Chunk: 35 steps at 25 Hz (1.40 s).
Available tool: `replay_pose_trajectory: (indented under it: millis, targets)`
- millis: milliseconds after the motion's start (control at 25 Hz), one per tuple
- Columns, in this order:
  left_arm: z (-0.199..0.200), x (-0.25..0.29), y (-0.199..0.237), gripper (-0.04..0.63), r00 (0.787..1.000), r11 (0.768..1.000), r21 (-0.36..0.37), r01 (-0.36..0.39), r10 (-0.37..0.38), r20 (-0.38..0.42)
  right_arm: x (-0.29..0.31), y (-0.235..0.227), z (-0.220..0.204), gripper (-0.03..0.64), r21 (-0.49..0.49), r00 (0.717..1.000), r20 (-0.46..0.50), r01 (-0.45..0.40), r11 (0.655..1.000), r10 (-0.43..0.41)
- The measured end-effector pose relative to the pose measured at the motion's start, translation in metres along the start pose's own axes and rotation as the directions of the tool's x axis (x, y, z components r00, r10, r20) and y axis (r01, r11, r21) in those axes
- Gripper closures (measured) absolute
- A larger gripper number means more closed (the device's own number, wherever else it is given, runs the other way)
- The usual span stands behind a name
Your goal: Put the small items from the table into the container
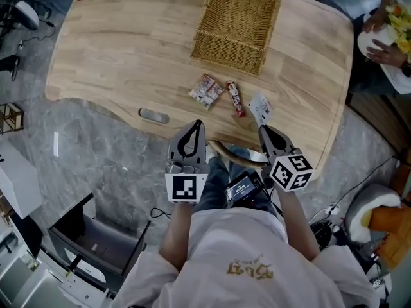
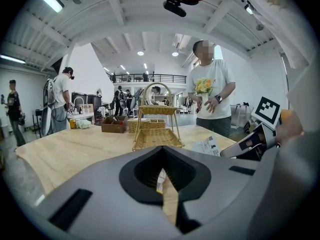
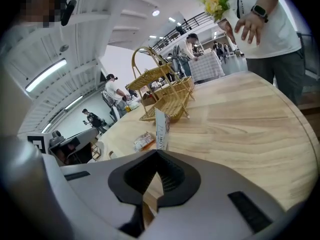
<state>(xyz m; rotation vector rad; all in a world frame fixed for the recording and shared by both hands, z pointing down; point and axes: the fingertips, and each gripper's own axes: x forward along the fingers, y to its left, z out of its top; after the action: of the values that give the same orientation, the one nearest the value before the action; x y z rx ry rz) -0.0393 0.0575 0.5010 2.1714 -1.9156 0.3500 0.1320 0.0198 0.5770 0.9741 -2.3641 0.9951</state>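
A wicker basket (image 1: pixel 237 24) stands at the table's far side; it also shows in the left gripper view (image 2: pixel 155 134). On the wood in front of it lie a pale snack packet (image 1: pixel 207 90) and a dark red bar (image 1: pixel 236 99). My right gripper (image 1: pixel 264 128) is shut on a white packet (image 1: pixel 260 108), lifted just off the table near the front edge. That packet (image 3: pixel 161 129) stands upright out of the right gripper's tips (image 3: pixel 159 151). My left gripper (image 1: pixel 196 124) hovers over the front edge, jaws shut together (image 2: pixel 161 148) with nothing between them.
A grey oval insert (image 1: pixel 154 115) sits in the tabletop near the left gripper. A person holding flowers (image 2: pixel 212 89) stands at the far side of the table. A brown box (image 2: pixel 114 125) and another wicker tray sit at the far end.
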Motion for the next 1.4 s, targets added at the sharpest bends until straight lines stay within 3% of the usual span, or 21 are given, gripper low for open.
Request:
replay_pose_trajectory:
  millis: [640,1400]
  targets:
    - [0.041,-0.017,0.000,0.601,0.997,1.000,0.020,0.013,-0.014,0.075,-0.033,0.044,0.037,0.598,-0.054,0.994,0.103,-0.031,0.998,0.037]
    - [0.104,-0.018,0.003,0.601,0.978,0.997,0.077,0.000,-0.017,0.209,-0.061,0.088,0.103,0.598,-0.123,0.963,0.234,-0.110,0.986,0.137]
